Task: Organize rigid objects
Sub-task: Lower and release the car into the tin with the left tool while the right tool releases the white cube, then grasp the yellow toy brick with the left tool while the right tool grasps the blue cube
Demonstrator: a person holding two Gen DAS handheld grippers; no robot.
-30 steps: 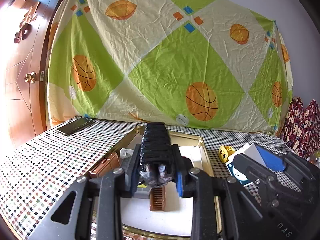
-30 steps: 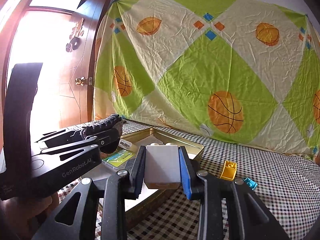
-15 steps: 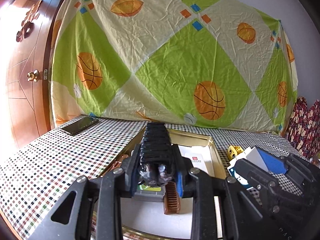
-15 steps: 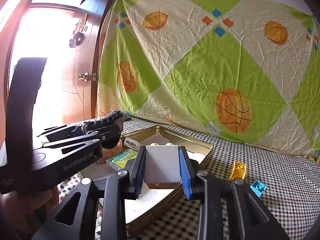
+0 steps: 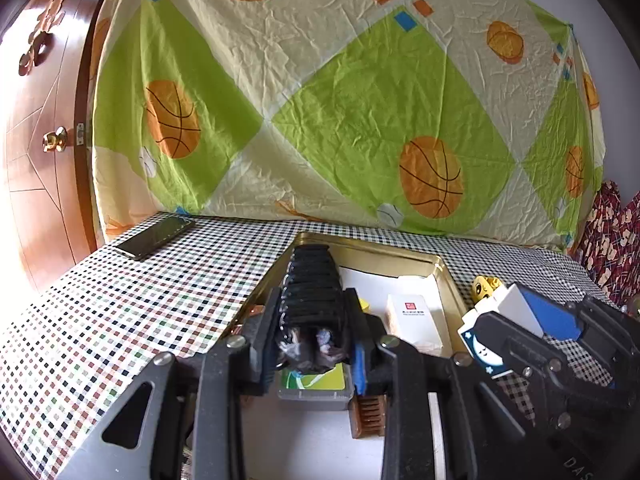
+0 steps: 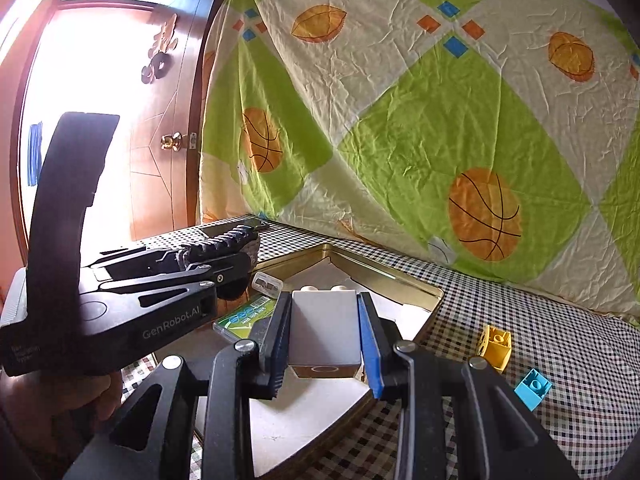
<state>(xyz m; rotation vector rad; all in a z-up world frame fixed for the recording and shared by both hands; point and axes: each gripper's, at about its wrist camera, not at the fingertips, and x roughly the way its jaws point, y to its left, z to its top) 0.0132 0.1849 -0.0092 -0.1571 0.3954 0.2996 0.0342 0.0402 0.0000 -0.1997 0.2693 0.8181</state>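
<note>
Nearest the camera, the left gripper [image 5: 314,328] is clamped on a black ribbed bar [image 5: 312,284], bumpy like a tread, held over the gold metal tray [image 5: 446,276]. The right gripper [image 6: 324,332] pinches a smooth white studded block [image 6: 325,328] above the same tray's corner. Below sit a grey case with a green card [image 5: 316,384], a brown comb [image 5: 368,416] and a white box [image 5: 414,320]. Further out, on the checkered cloth [image 6: 560,344], lie a yellow brick [image 6: 496,346], a blue brick [image 6: 533,388] and a glossy phone [image 5: 156,236].
</note>
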